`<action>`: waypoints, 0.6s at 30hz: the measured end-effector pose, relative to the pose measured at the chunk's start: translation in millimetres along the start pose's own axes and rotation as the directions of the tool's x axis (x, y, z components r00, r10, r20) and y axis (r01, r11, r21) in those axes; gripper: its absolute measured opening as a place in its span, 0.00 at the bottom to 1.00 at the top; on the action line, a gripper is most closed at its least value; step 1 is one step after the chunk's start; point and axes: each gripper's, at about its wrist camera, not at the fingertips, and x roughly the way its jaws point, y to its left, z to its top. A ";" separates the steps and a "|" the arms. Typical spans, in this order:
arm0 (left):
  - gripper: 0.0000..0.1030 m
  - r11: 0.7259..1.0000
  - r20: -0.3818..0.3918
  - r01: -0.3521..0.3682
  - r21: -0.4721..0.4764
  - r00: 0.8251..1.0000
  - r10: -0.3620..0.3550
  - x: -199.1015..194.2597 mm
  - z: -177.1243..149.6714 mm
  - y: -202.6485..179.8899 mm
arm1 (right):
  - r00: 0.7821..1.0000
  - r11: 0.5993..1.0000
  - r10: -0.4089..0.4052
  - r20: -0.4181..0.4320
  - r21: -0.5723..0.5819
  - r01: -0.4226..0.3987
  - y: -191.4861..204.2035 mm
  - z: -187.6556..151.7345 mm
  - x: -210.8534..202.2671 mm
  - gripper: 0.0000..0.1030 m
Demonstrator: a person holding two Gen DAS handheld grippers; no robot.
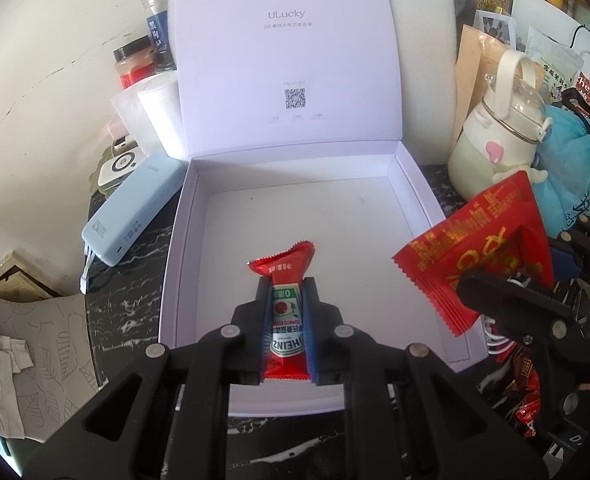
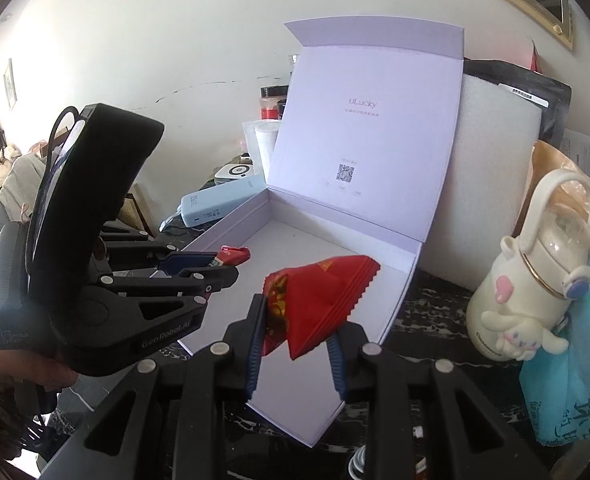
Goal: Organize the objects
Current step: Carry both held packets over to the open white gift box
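Left gripper (image 1: 286,320) is clamped on a Heinz ketchup packet (image 1: 285,312) over the open white box (image 1: 183,216), long axis pointing straight ahead toward the lid, while the right gripper (image 2: 295,336) pinches a crinkly red snack packet (image 2: 319,300) angled up-right above the box's near corner.

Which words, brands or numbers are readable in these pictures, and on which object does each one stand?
"ULucky": inside the open lid of the white box.
"HEINZ": ketchup sachet held in the left tool.
"GenRobot.AI": left tool's body, right wrist view.
Gold print on the red packet in the right tool: unreadable.
QR code captions: too small.
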 end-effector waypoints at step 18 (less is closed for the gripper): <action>0.13 0.999 -0.036 -0.014 0.037 0.999 0.015 65.4 36.6 6.7 | 0.998 0.999 -0.042 -0.054 -0.004 0.042 -33.3 21.7 57.8 0.27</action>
